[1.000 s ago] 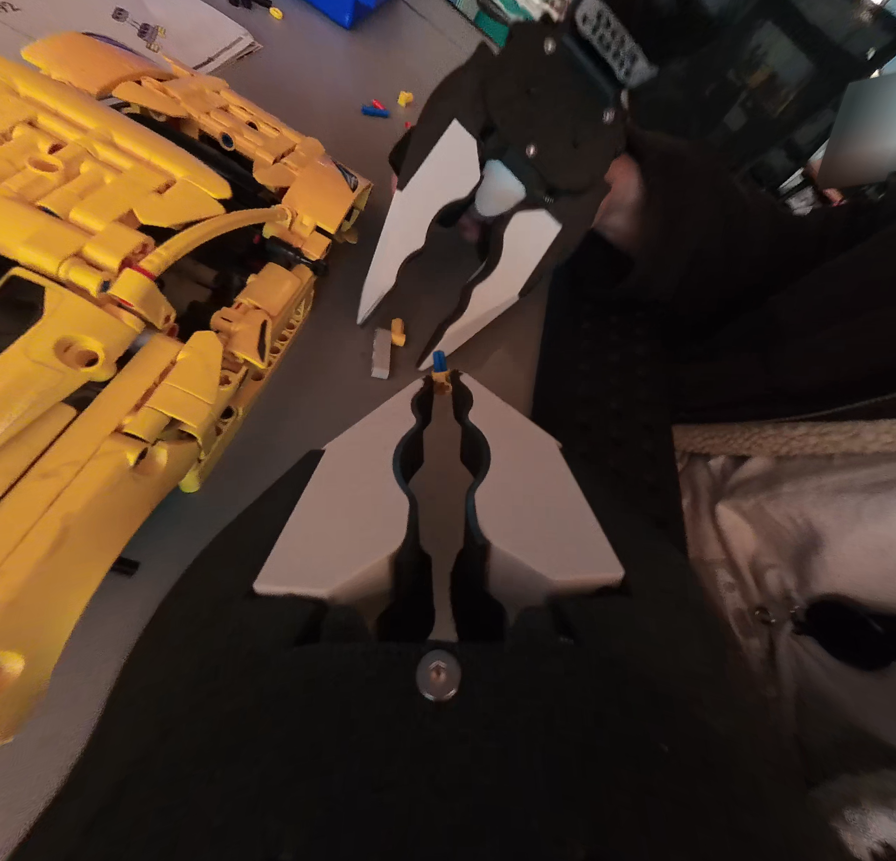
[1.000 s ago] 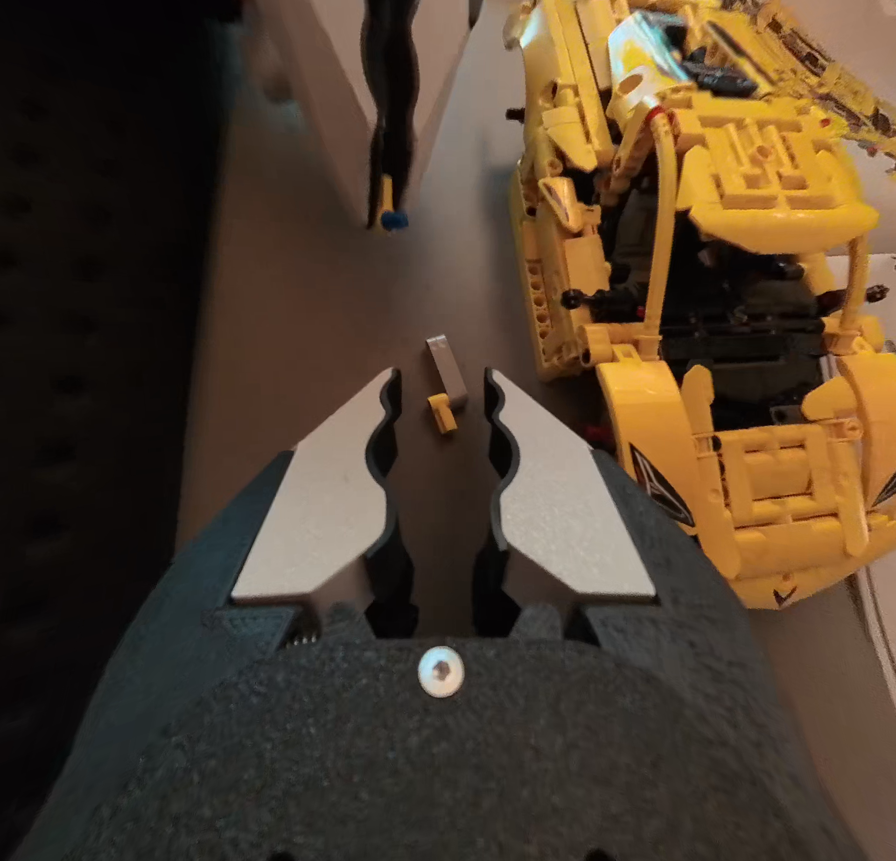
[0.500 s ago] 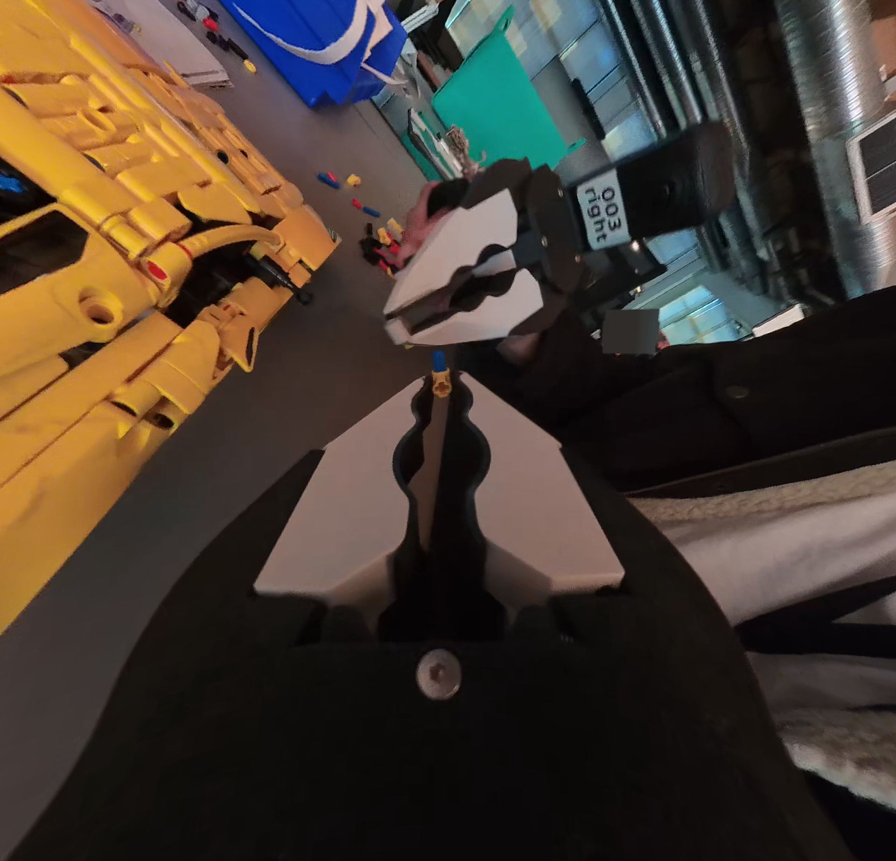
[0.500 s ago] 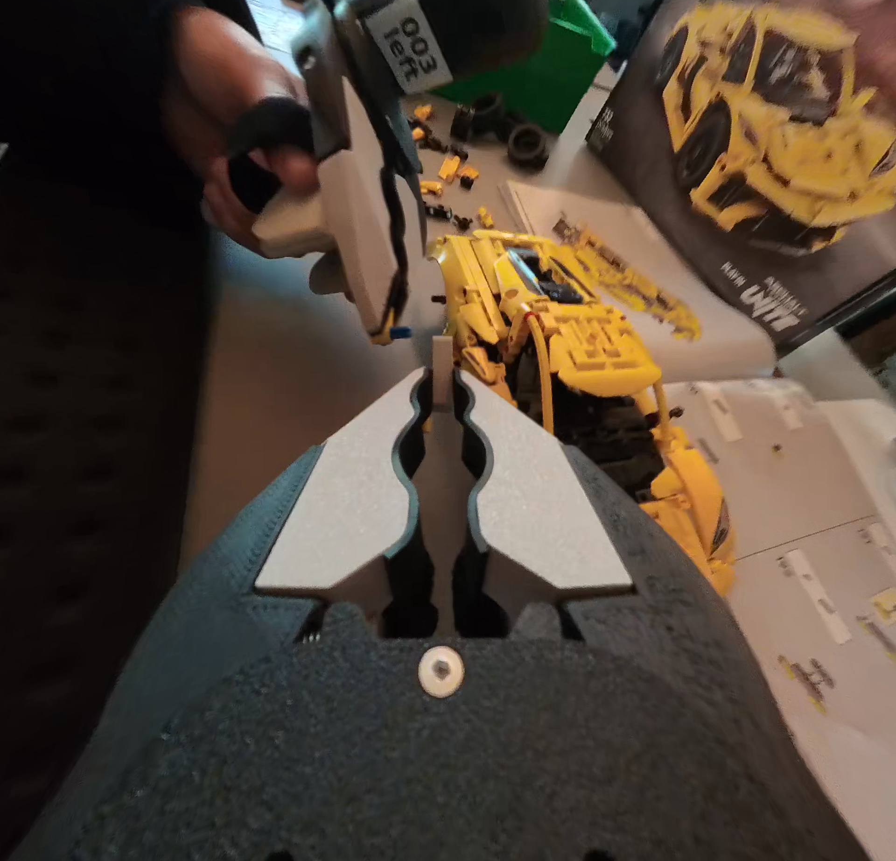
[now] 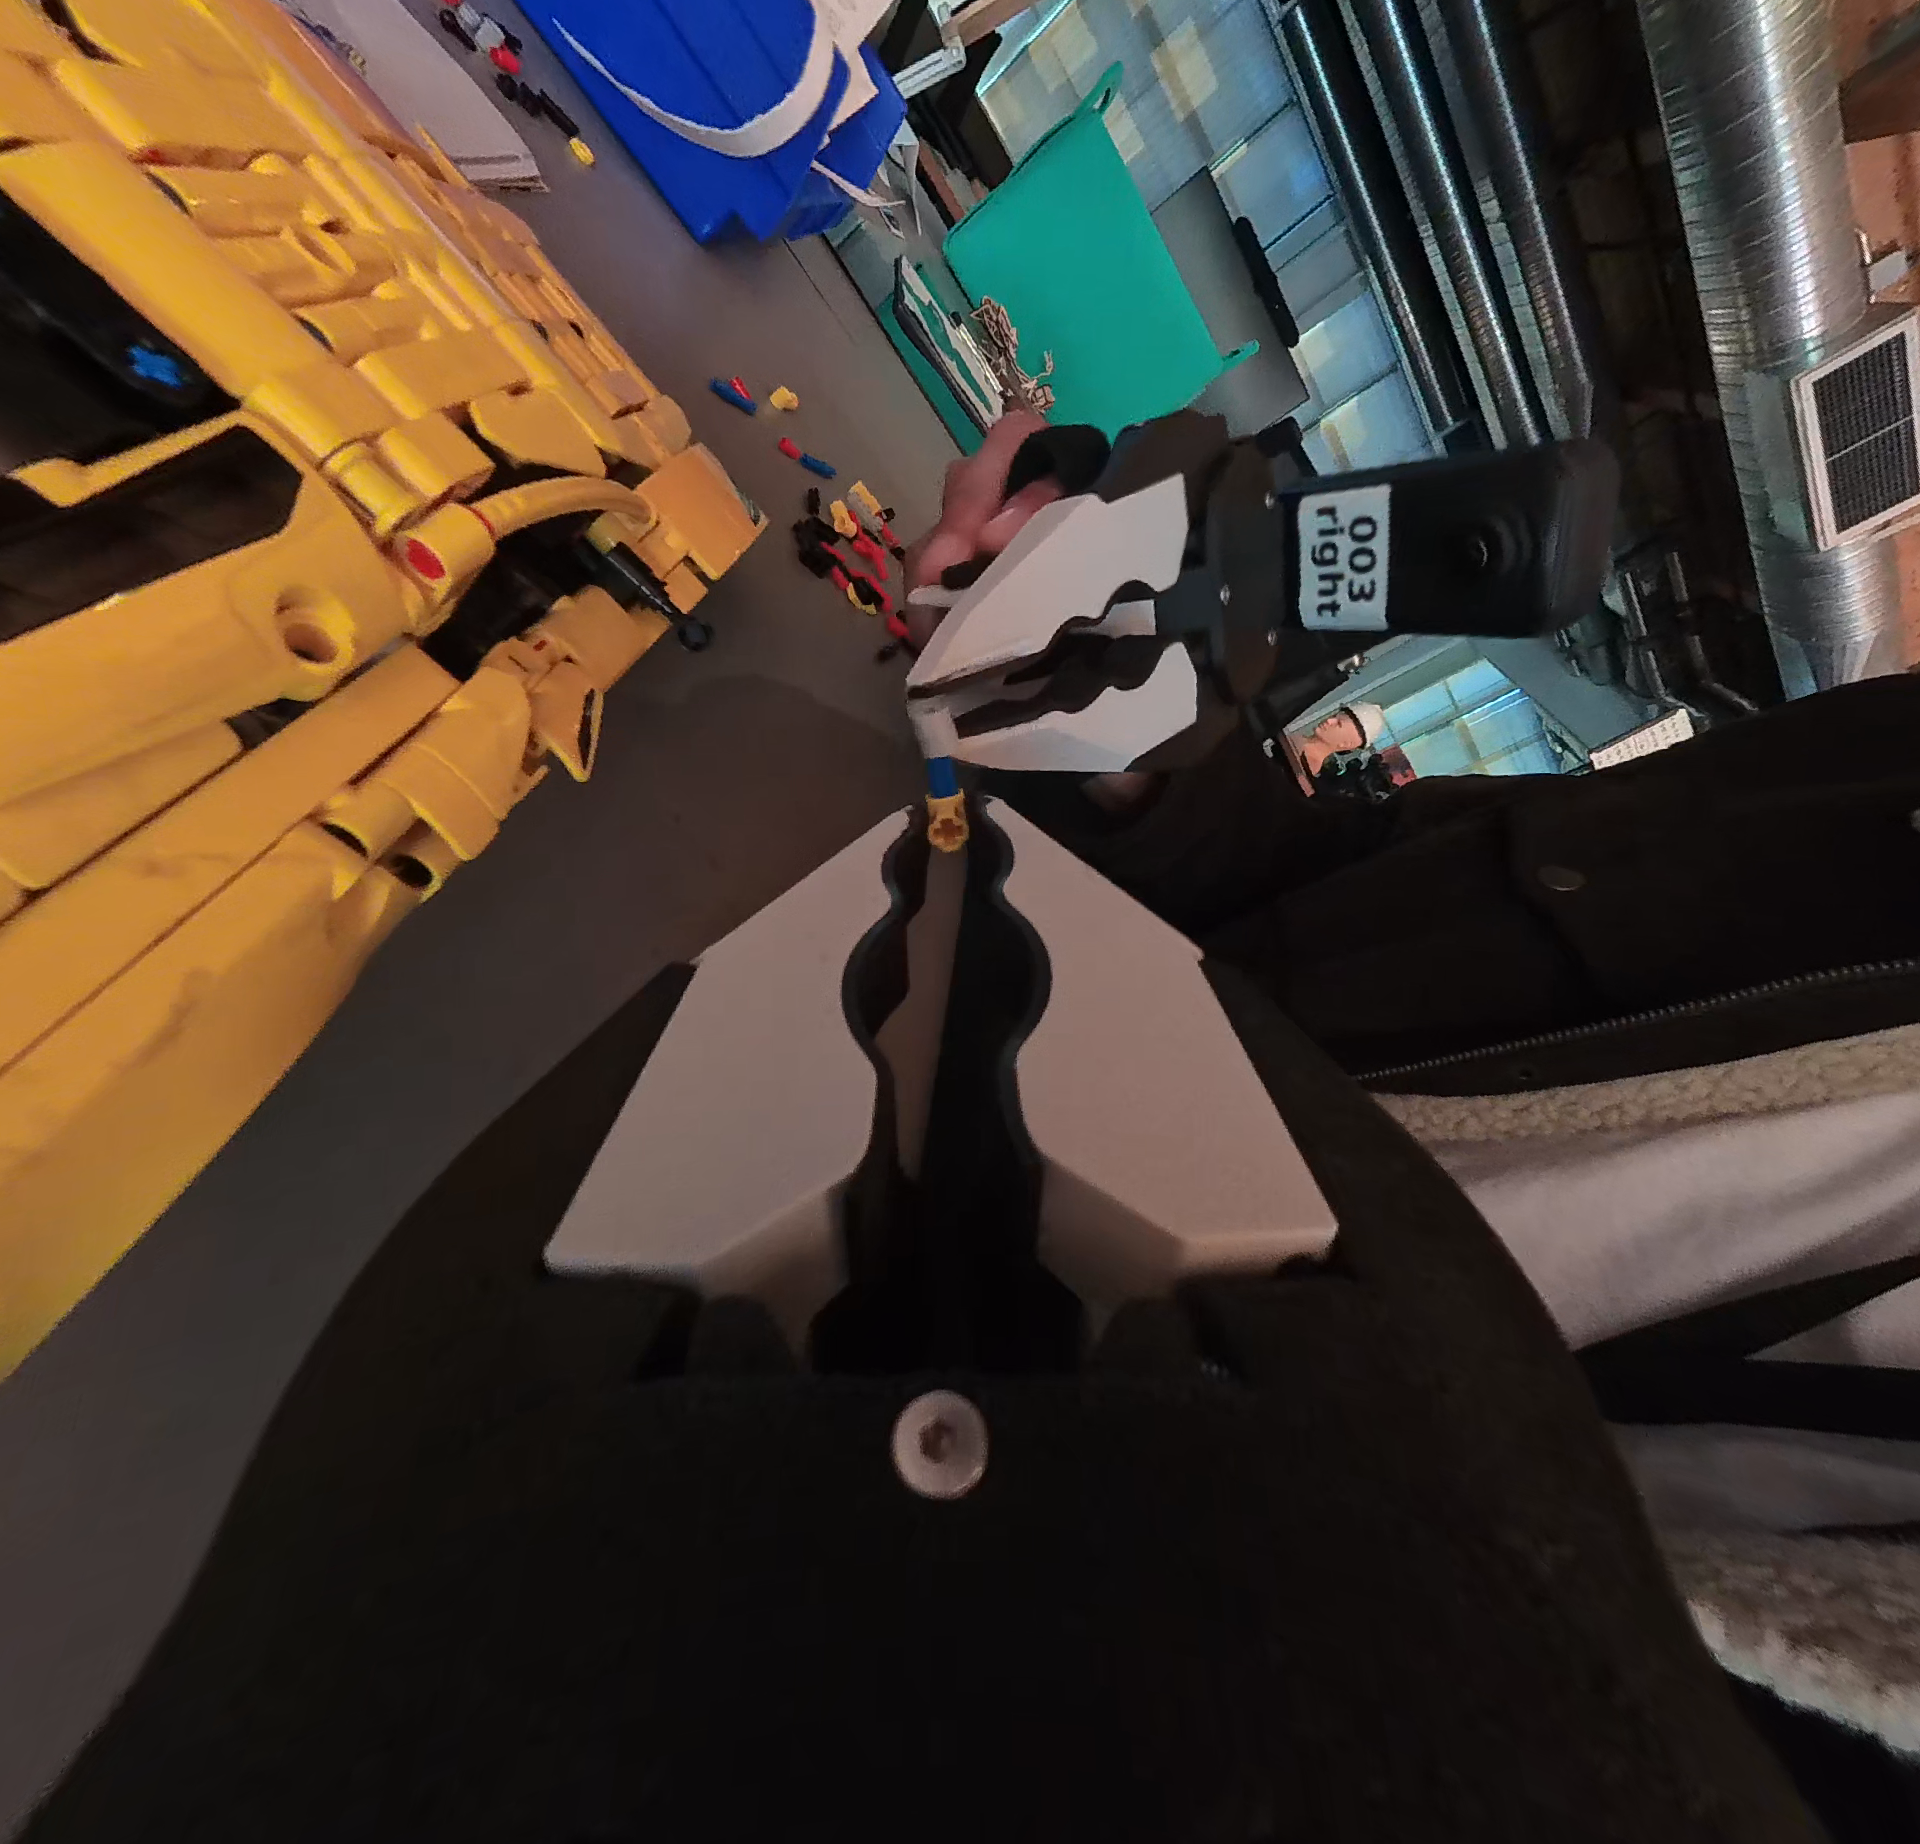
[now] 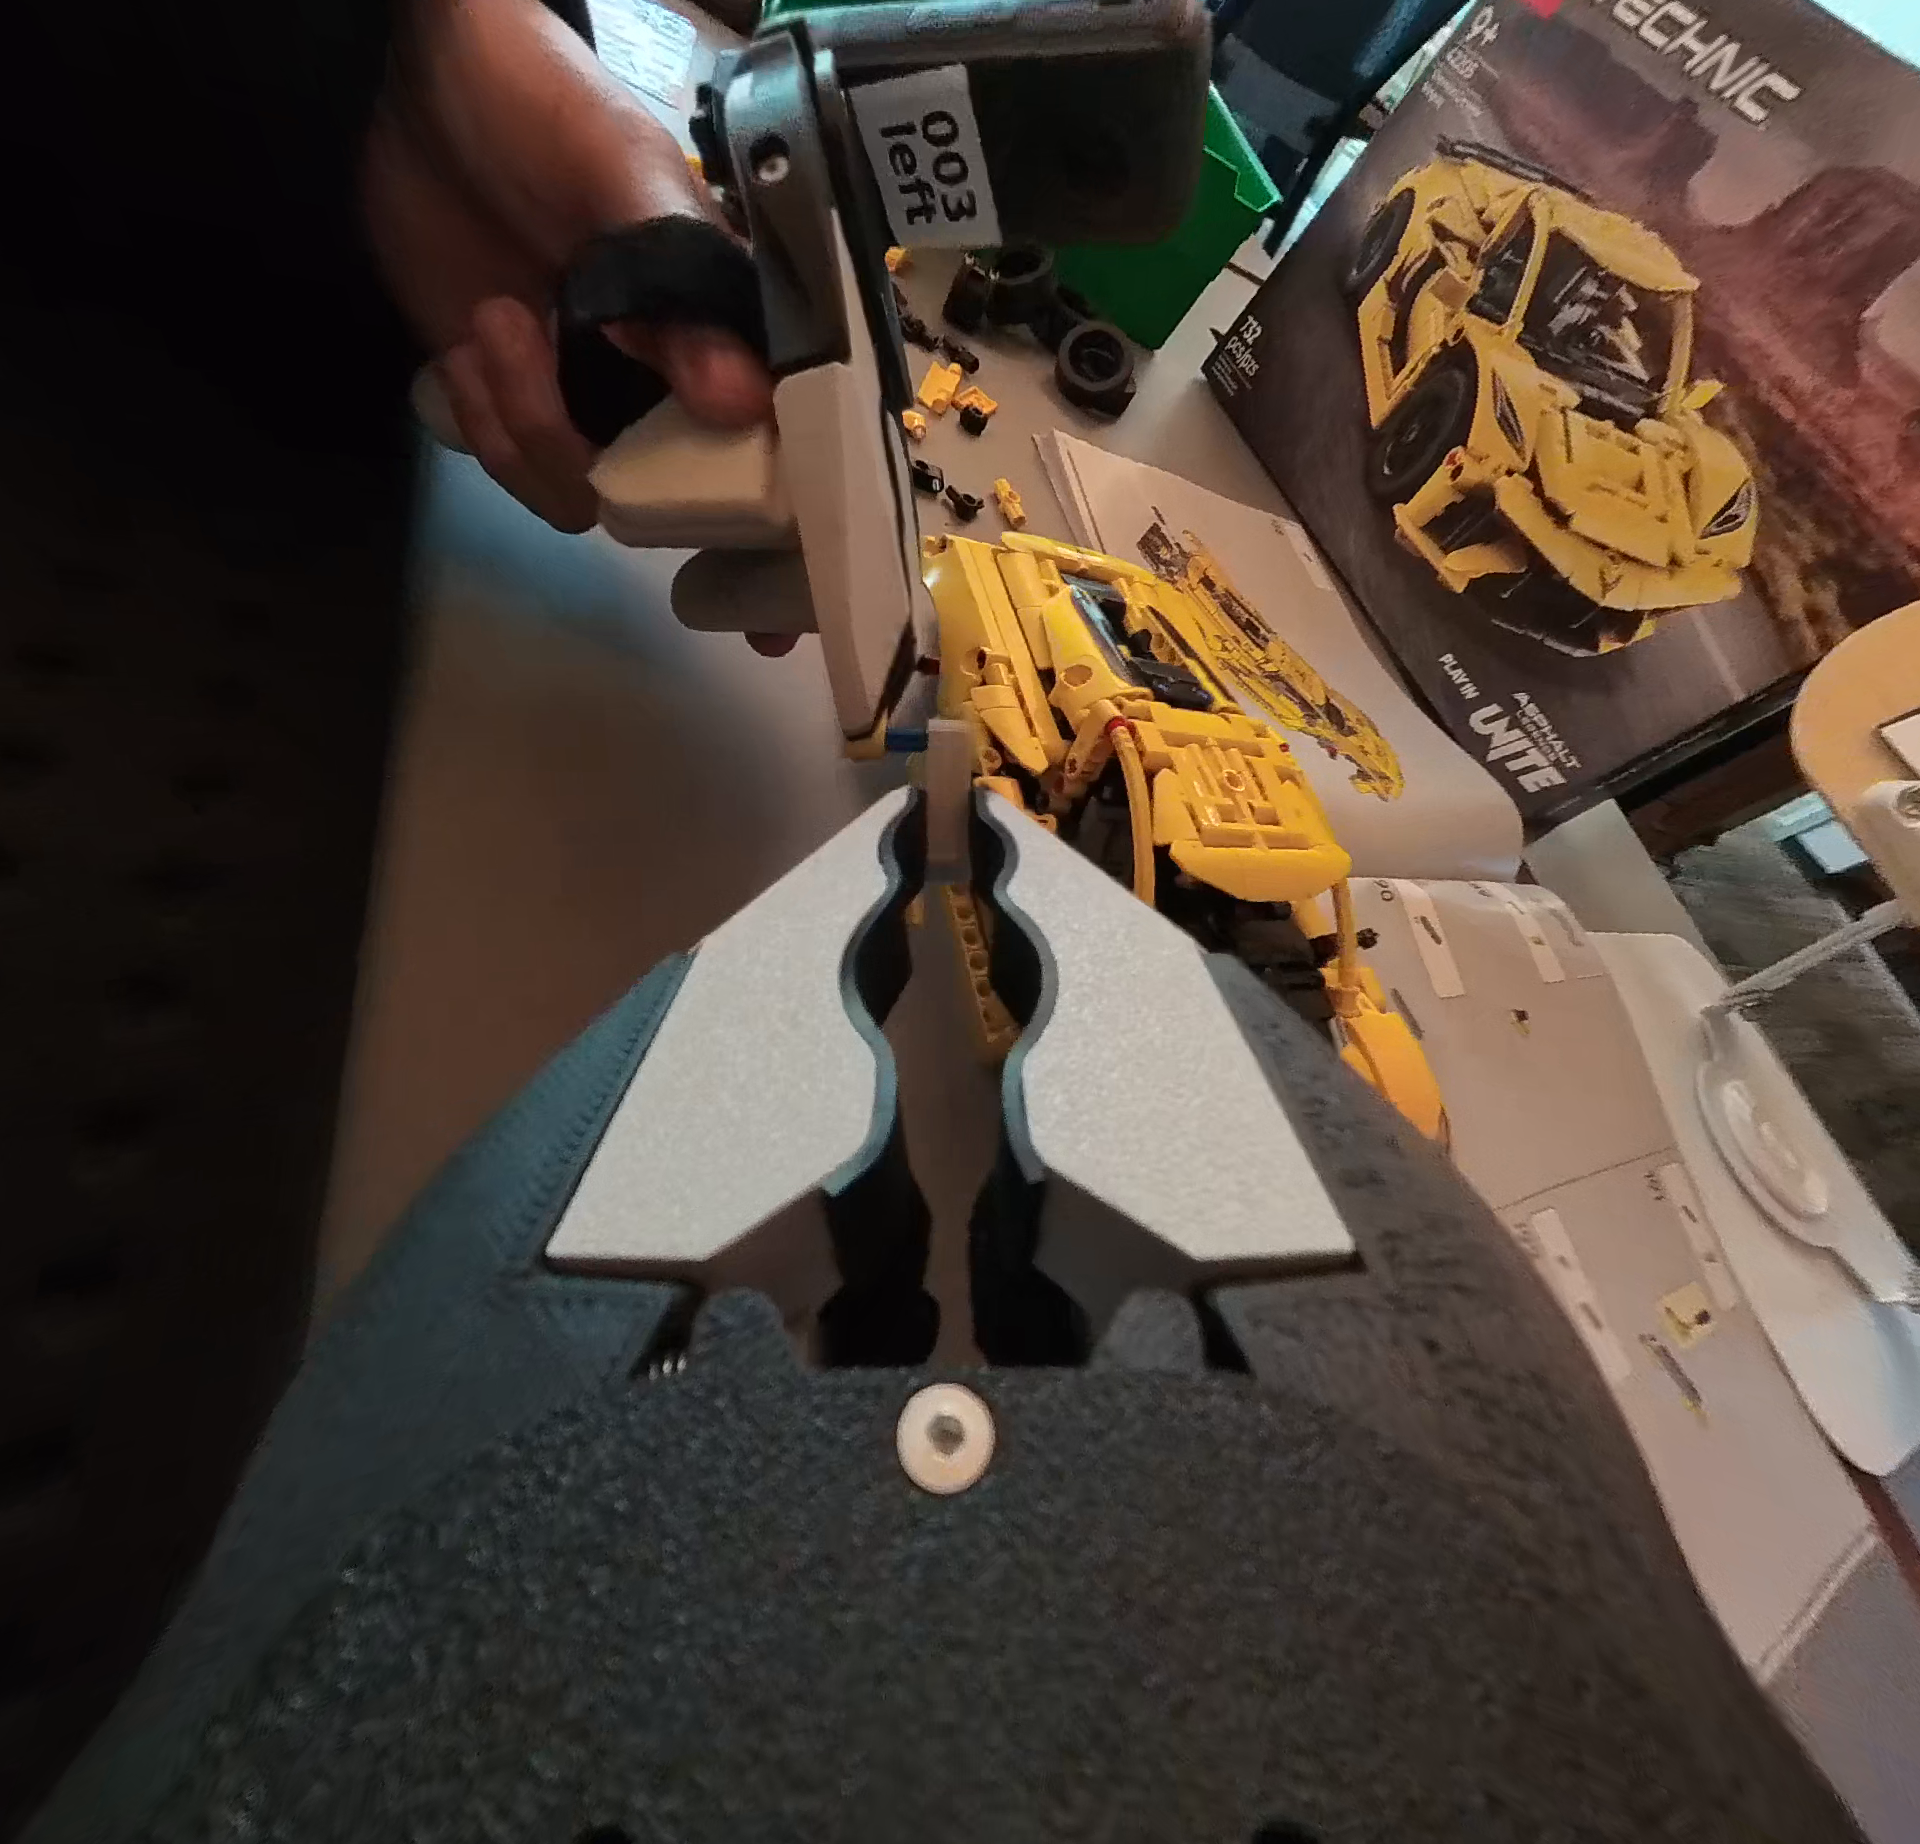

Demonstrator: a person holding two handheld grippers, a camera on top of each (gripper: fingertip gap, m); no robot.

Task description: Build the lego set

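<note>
My left gripper (image 5: 945,820) is shut on a small yellow connector (image 5: 948,826) with a blue pin (image 5: 941,776) sticking out forward. My right gripper (image 6: 945,807) is shut on a short grey beam (image 6: 945,786) held upright. Both are held above the grey table, tips together. The blue pin's end (image 6: 904,738) meets the top of the grey beam. The right gripper also shows in the left wrist view (image 5: 925,703), the left one in the right wrist view (image 6: 868,745). The part-built yellow car (image 5: 312,464) (image 6: 1164,755) lies on the table beside them.
The set's box (image 6: 1558,340) stands behind the car, with the instruction booklet (image 6: 1195,527) open under it. Black tyres (image 6: 1091,360) and small loose parts (image 5: 852,537) lie about. A blue bin (image 5: 707,80) and a green bin (image 6: 1143,236) stand at the back.
My right gripper has shut on the grey beam that lay on the table and lifted it. Both grippers rose and the beam came up against the blue pin.
</note>
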